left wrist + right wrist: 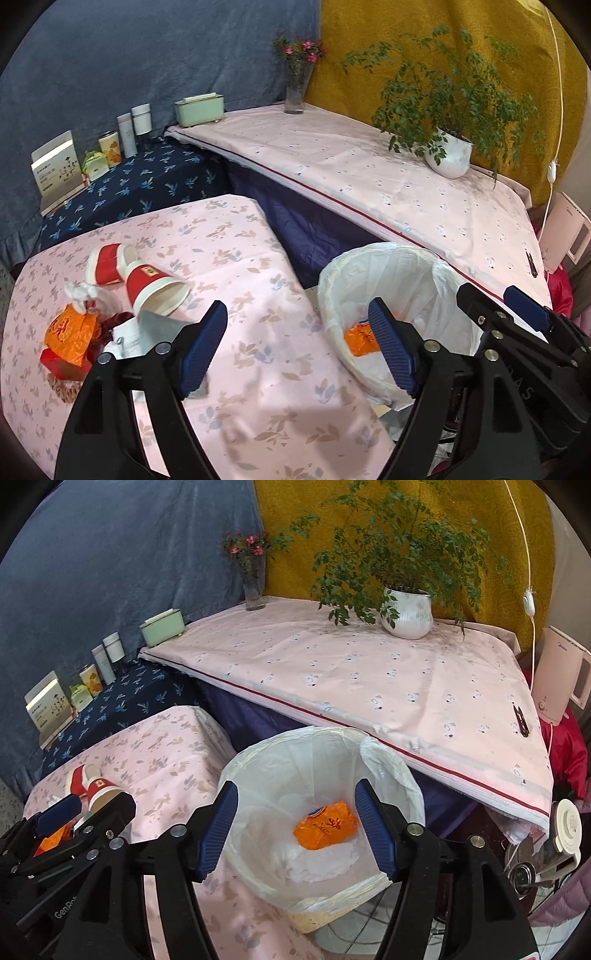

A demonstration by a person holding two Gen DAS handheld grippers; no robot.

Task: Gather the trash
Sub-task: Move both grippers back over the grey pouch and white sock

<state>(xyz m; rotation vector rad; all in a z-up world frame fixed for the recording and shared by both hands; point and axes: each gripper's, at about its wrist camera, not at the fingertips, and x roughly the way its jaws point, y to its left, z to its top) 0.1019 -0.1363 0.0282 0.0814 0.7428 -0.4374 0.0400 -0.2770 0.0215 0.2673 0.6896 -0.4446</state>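
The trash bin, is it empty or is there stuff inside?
Not empty. Inside the trash bin lie an orange wrapper and white crumpled tissue, on the bag's bottom.

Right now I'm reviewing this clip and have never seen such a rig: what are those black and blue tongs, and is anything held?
They are two hand-held claws, one per hand, each carrying a camera that looks along its fingers. The left claw hangs open over the pink floral cloth; the right claw hangs open above the lined bin. Neither holds anything. An orange wrapper lies in the bin. On the cloth remain two red paper cups, another orange wrapper and a tissue.
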